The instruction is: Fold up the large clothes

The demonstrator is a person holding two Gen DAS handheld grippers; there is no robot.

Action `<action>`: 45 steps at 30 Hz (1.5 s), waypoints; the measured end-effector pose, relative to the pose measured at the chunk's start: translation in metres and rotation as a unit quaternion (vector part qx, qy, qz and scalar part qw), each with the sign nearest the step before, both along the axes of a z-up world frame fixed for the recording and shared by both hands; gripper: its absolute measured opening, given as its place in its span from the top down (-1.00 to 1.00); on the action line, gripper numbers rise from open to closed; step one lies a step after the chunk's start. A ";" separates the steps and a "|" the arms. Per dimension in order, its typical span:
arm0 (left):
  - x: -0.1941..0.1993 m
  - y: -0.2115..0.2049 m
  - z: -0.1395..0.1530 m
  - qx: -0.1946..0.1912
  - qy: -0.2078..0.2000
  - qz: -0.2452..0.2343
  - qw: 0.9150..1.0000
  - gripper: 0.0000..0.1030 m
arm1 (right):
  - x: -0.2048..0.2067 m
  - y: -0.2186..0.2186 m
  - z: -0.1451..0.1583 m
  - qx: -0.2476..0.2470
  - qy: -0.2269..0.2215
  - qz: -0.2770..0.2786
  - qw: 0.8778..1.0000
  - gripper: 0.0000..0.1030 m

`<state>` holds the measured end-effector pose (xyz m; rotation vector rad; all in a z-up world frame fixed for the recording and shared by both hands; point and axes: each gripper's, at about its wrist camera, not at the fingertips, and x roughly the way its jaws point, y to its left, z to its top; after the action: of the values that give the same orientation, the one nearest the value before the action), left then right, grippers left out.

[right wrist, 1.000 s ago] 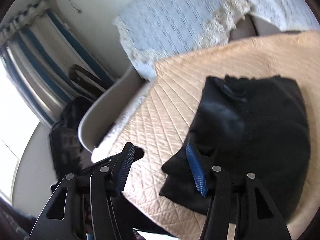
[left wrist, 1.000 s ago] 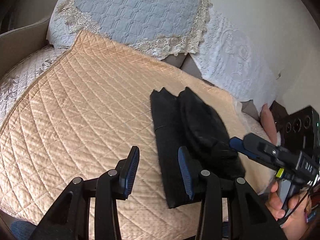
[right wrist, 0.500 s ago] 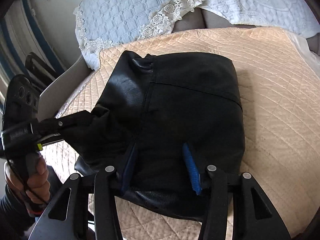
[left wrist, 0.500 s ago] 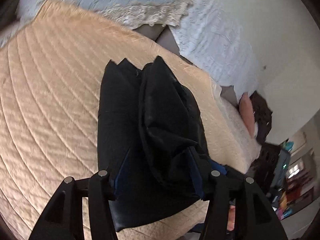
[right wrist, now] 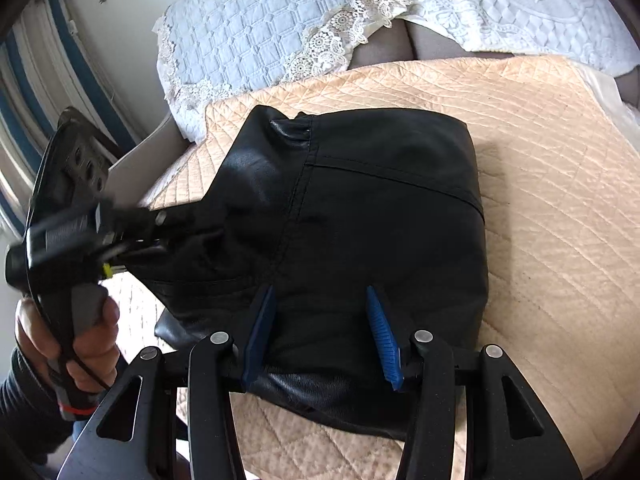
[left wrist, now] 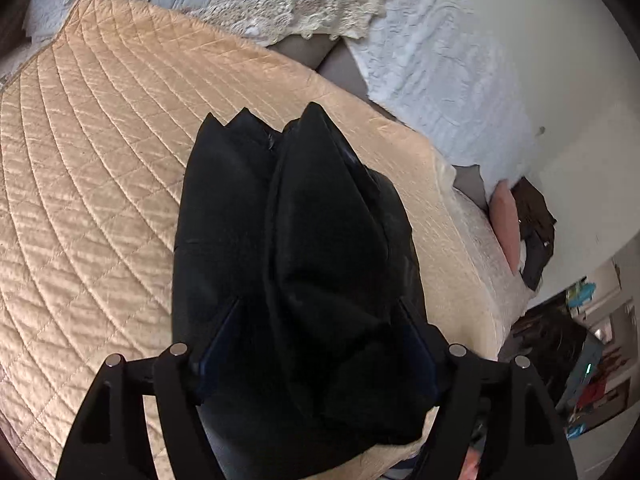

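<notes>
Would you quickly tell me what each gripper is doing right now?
Left gripper: jaws opening, a bunch of the black garment between them.
Right gripper: open over the garment.

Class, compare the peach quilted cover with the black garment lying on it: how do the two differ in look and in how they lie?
The peach quilted cover is pale and diamond-stitched; the black garment is dark, smooth and slightly shiny, like leather. The cover lies spread flat, while the garment is folded into a bunched, layered bundle. The cover is much the larger, with the garment on top. Both are soft textiles.
</notes>
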<state>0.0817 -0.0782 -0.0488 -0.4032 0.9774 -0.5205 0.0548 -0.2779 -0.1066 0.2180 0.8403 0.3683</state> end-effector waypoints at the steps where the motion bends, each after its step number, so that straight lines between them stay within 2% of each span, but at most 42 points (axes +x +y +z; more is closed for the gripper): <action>1: -0.006 0.002 -0.003 0.005 -0.005 -0.004 1.000 -0.41 | -0.002 0.000 0.001 -0.003 -0.002 0.002 1.000 0.06; 3: -0.013 0.005 -0.006 0.011 -0.012 -0.009 1.000 -0.25 | -0.005 -0.002 0.002 -0.004 -0.005 0.003 1.000 0.06; 5: -0.016 0.007 -0.008 0.011 -0.014 -0.015 1.000 0.08 | -0.006 -0.004 0.002 -0.001 -0.006 0.001 1.000 0.06; 8: -0.012 0.003 -0.010 -0.002 -0.005 -0.028 1.000 0.44 | -0.004 -0.006 0.003 0.004 -0.002 -0.005 1.000 0.06; 10: -0.009 0.001 -0.007 -0.002 -0.003 -0.035 0.999 0.60 | -0.005 -0.009 0.005 0.005 0.001 -0.009 1.000 0.06; 12: -0.010 0.003 0.003 -0.020 -0.007 -0.037 0.999 0.72 | -0.007 -0.011 0.009 0.003 0.002 -0.014 1.000 0.06; 14: -0.022 0.010 0.022 -0.040 -0.039 -0.039 0.998 0.75 | -0.011 -0.014 0.014 0.004 -0.001 -0.014 1.000 0.06; 16: -0.037 0.015 0.027 -0.030 -0.059 -0.037 0.997 0.75 | -0.015 -0.015 0.016 0.002 -0.006 -0.015 1.000 0.06; 19: -0.035 0.018 -0.011 -0.001 -0.020 -0.031 0.999 0.74 | -0.017 -0.016 0.010 -0.001 -0.002 -0.016 1.000 0.06; 20: -0.034 0.019 -0.019 -0.002 -0.017 -0.028 0.999 0.73 | -0.015 -0.015 0.008 0.000 0.002 -0.016 1.000 0.06; 22: -0.032 0.022 -0.019 -0.010 -0.020 -0.017 1.000 0.71 | -0.015 -0.015 0.008 -0.003 0.002 -0.020 1.000 0.06; 28: -0.043 0.013 0.002 0.044 -0.051 -0.019 0.998 0.58 | -0.021 -0.017 0.022 -0.014 -0.016 -0.024 0.999 0.07; 30: -0.054 0.019 0.020 0.058 -0.078 -0.010 0.995 0.58 | -0.024 -0.019 0.024 -0.009 -0.020 -0.027 0.999 0.07; 35: -0.066 0.002 0.062 0.043 -0.148 -0.018 0.988 0.58 | -0.020 -0.021 0.025 -0.004 -0.023 -0.033 0.999 0.21; 37: -0.062 -0.015 0.053 0.059 -0.150 -0.035 0.986 0.58 | -0.018 -0.019 0.025 -0.002 -0.026 -0.031 0.999 0.32; 40: -0.048 -0.022 0.009 0.109 -0.104 -0.035 0.988 0.67 | -0.016 -0.014 0.016 -0.009 -0.018 -0.029 0.999 0.44; 42: -0.051 -0.008 -0.017 0.098 -0.101 -0.033 0.990 0.68 | -0.018 -0.010 0.004 -0.010 -0.012 -0.020 1.000 0.44; 44: -0.055 -0.003 -0.022 0.089 -0.115 -0.030 0.989 0.70 | -0.019 -0.007 0.000 -0.015 -0.017 -0.020 1.000 0.44; 45: -0.056 -0.007 -0.022 0.101 -0.121 -0.029 0.987 0.70 | -0.018 -0.007 -0.001 -0.014 -0.017 -0.021 1.000 0.44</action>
<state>0.0252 -0.0847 -0.0705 -0.1251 0.7991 -0.5043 0.0368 -0.2847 -0.1079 0.2022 0.8068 0.3200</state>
